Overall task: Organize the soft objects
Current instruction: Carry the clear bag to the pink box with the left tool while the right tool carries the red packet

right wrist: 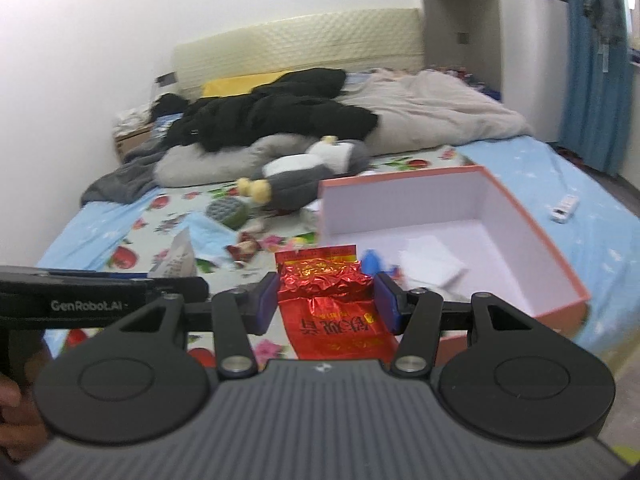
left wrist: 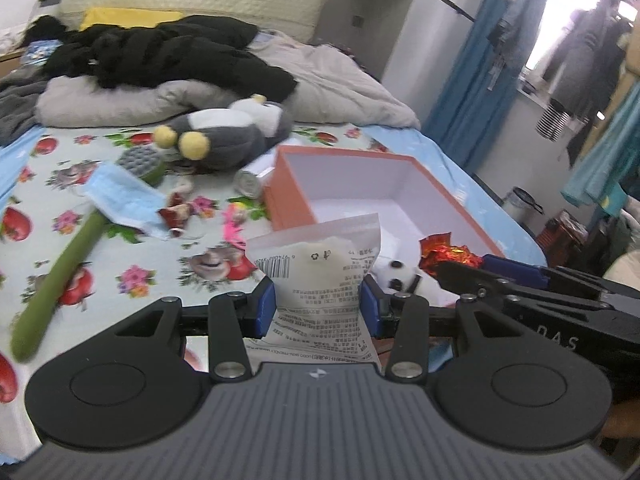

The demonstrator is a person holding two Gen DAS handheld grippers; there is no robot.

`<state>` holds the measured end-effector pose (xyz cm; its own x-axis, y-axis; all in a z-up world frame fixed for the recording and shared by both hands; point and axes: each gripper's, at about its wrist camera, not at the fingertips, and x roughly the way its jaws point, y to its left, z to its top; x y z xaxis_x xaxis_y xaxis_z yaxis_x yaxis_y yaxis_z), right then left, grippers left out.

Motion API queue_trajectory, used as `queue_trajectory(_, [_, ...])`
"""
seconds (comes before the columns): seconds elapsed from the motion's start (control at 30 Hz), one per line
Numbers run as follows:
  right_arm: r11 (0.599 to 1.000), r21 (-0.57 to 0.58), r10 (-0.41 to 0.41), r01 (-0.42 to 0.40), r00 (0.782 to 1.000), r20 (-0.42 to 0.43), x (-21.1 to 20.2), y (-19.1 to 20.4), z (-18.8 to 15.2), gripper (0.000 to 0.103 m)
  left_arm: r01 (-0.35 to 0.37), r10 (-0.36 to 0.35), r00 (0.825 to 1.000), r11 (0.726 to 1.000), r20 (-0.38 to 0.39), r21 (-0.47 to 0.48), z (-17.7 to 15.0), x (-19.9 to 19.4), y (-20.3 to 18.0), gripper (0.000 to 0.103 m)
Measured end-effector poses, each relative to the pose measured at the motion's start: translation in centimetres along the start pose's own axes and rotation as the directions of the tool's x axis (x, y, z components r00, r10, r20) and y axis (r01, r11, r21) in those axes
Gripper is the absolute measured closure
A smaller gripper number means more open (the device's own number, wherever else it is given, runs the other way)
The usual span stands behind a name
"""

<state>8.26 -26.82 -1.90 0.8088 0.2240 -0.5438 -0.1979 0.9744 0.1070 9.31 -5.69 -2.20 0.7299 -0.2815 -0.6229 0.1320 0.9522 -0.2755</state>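
Observation:
My left gripper (left wrist: pixel 320 304) is shut on a white plastic packet (left wrist: pixel 320 264) with printed text, held near the front wall of the orange box (left wrist: pixel 286 184). My right gripper (right wrist: pixel 326 300) is shut on a red foil packet (right wrist: pixel 328 292), held near the front left corner of the same orange box (right wrist: pixel 536 236). The red packet also shows at the right of the left wrist view (left wrist: pixel 446 256). A grey and white plush penguin (left wrist: pixel 228 132) lies on the bed behind the box. A blue face mask (left wrist: pixel 120 200) lies to the left.
A green long-handled brush (left wrist: pixel 60 264), a small can (left wrist: pixel 248 184), a small red wrapper (left wrist: pixel 176 214) and a pink item (left wrist: pixel 234 228) lie on the floral sheet. Black clothes (left wrist: pixel 168 52) and a grey quilt (left wrist: pixel 340 84) fill the bed's far half. A white remote (right wrist: pixel 564 208) lies right of the box.

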Motion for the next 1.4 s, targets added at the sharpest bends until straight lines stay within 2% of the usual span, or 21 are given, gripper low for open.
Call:
queue_trajectory(0.27, [0.995, 0.061, -0.073, 0.074, 0.997, -0.014, 0.3, -4.0, -0.7, 0.048, 0.077, -0.075, 0.996, 0.996, -0.050, 0.046, 0.2, 3.4, -3.1, 0.054])
queue_trajectory(0.47, [0.993, 0.066, -0.101, 0.102, 0.995, -0.028, 2.4, -6.5, 0.8, 0.048, 0.118, -0.112, 0.990, 0.991, -0.086, 0.067, 2.4, 6.6, -4.4, 0.054])
queue_trajectory(0.6, [0.992, 0.061, -0.108, 0.111, 0.993, -0.051, 4.7, -8.3, 2.3, 0.048, 0.156, -0.147, 0.981, 0.986, -0.129, 0.061, 4.5, 9.7, -4.8, 0.054])
queue_trajectory(0.73, [0.990, 0.046, -0.132, 0.136, 0.987, -0.092, 7.8, -10.1, 3.2, 0.048, 0.184, -0.178, 0.963, 0.983, -0.200, 0.010, 6.1, 13.9, -4.8, 0.054])
queue_trajectory(0.93, [0.986, 0.077, -0.134, 0.146, 0.980, -0.146, 11.6, -12.7, 3.7, 0.048, 0.159, -0.150, 0.955, 0.987, -0.256, 0.015, 8.0, 19.2, -4.9, 0.054])
queue_trajectory(1.23, [0.986, 0.097, -0.111, 0.136, 0.968, -0.227, 16.3, -14.8, 2.6, 0.048, 0.129, -0.113, 0.952, 0.991, -0.285, 0.039, 9.8, 24.7, -5.2, 0.054])
queue_trajectory(1.4, [0.984, 0.118, -0.103, 0.136, 0.963, -0.249, 17.9, -15.4, 2.1, 0.047, 0.122, -0.110, 0.941, 0.992, -0.321, 0.019, 9.9, 28.1, -5.0, 0.054])
